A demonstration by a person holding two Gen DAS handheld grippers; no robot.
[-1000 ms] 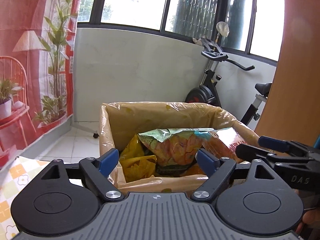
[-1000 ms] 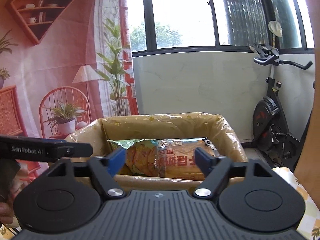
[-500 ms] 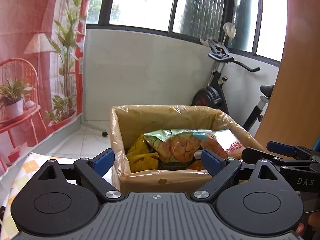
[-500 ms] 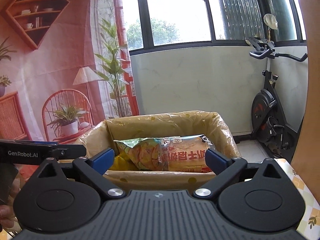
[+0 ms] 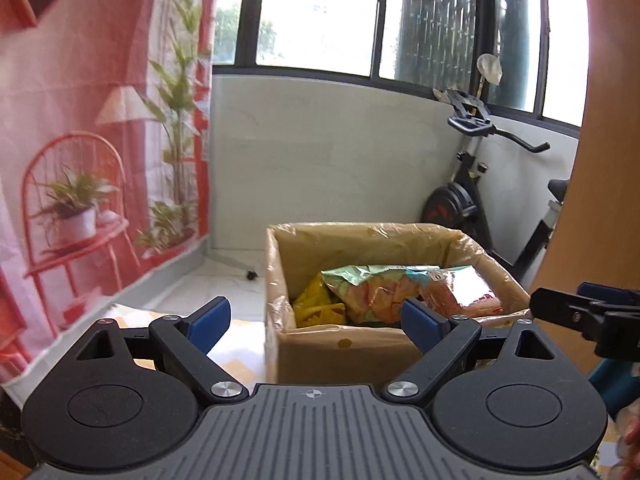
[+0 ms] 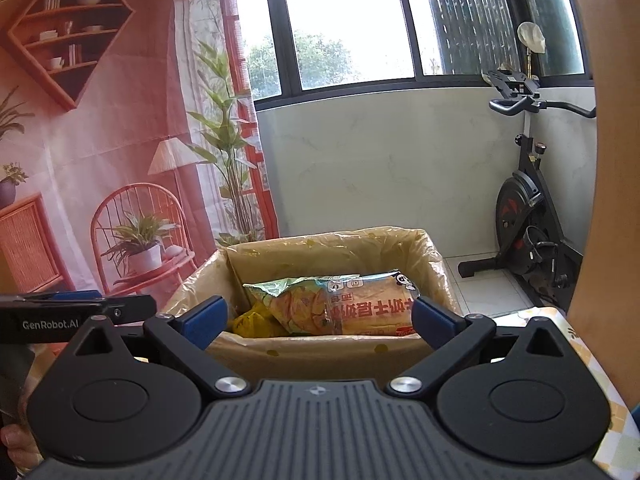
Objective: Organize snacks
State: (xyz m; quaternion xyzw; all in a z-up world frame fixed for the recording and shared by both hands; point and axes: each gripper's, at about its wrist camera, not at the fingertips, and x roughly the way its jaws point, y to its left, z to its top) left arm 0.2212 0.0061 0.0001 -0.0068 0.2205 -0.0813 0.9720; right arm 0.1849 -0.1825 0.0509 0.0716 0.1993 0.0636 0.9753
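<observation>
A cardboard box (image 5: pixel 340 350) lined with a yellowish plastic bag stands on the table and also shows in the right wrist view (image 6: pixel 320 356). Inside lie an orange and green chip bag (image 5: pixel 384 290), also in the right wrist view (image 6: pixel 344 306), and a yellow packet (image 5: pixel 316 306) to its left, also in the right wrist view (image 6: pixel 256 320). My left gripper (image 5: pixel 316 320) is open and empty, held back from the box's near left corner. My right gripper (image 6: pixel 318 318) is open and empty in front of the box. Each gripper shows at the edge of the other's view.
A checked tablecloth (image 6: pixel 592 356) covers the table. A black exercise bike (image 6: pixel 528 240) stands at the back right by a white wall. A pink printed backdrop (image 6: pixel 100 140) hangs on the left. A wooden panel (image 5: pixel 600 160) rises on the right.
Both grippers have drawn back from the box and opened wider. The left view has shifted so the box sits further right. The snacks in the box have not moved.
</observation>
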